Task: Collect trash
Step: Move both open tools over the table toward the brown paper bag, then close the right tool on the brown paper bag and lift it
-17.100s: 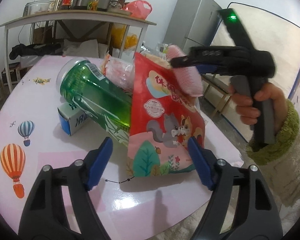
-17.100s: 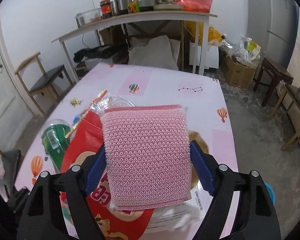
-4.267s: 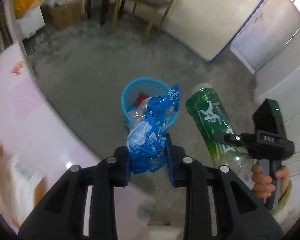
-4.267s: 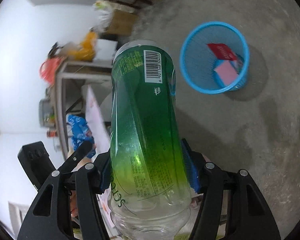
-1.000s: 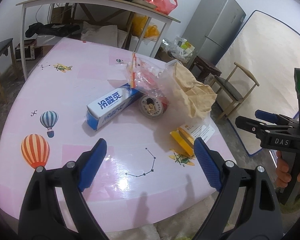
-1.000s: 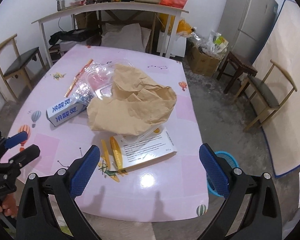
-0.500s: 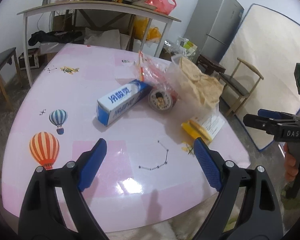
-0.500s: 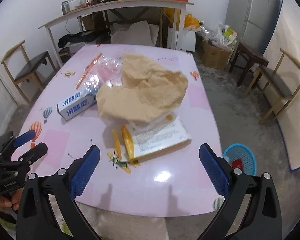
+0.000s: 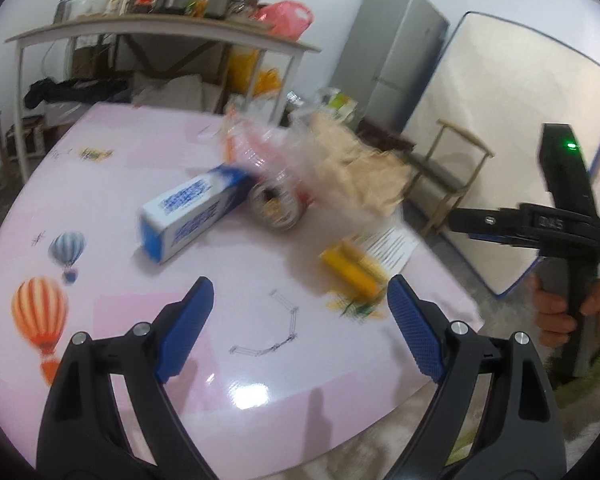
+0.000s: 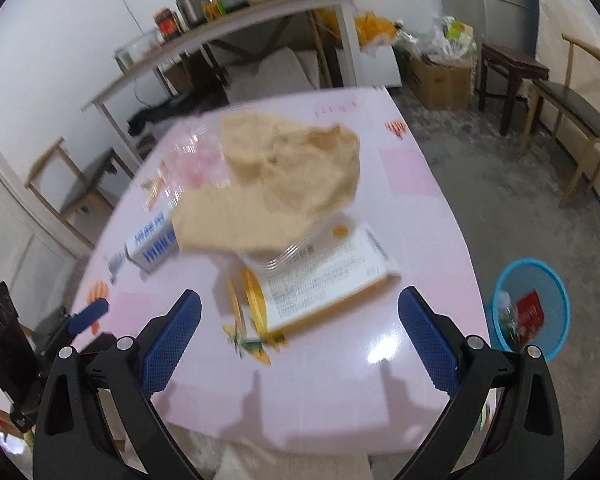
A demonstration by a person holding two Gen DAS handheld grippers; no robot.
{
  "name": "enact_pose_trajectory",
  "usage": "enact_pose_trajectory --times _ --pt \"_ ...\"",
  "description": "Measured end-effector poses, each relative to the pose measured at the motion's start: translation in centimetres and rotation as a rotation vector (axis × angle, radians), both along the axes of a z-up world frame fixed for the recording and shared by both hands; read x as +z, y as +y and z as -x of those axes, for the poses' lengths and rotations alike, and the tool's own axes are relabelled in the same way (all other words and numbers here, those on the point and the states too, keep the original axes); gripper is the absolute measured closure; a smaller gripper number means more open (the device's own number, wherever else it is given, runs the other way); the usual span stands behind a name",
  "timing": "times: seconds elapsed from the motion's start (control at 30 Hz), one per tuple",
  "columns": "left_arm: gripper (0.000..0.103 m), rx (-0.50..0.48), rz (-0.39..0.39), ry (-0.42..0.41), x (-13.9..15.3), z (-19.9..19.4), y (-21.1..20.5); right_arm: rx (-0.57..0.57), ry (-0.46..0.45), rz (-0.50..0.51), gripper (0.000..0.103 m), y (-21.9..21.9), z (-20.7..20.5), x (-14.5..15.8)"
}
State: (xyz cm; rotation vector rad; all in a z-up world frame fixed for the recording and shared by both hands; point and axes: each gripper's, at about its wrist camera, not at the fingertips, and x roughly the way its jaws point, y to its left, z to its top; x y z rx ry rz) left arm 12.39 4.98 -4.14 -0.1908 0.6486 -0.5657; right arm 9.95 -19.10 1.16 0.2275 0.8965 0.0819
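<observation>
While our left gripper [image 9: 300,332] and right gripper [image 10: 300,336] gape empty, the blue-lettered, unreadable box [image 9: 192,210] lies lengthwise toward the table's [image 9: 260,360] far right corner.

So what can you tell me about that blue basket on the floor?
The basket is a round, bright blue bin with what looks like mesh walls. It stands upright on the grey floor, just off the pink table's corner. Inside lie a red wrapper and some clear, shiny trash. No gripper touches it.
</observation>
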Motion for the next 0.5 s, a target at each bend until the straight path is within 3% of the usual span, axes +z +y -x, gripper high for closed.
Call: enact_pose_trajectory --times 0.27,0.47,0.5 --pt "0.023 -0.069 0.029 -0.072 2.5 -2.6 -3.1 0.028 -0.065 -0.04 0.016 -2.1 -5.3 1.1" --pt "0.032 -0.089 0.056 -0.014 2.5 -6.4 -5.4 0.039 -0.034 -0.092 0.024 -4.2 -10.6 0.0" --pt "0.038 -0.093 0.056 0.001 2.3 -6.9 -5.7 0.036 -0.026 -0.097 0.025 -4.4 -11.4 -0.4"
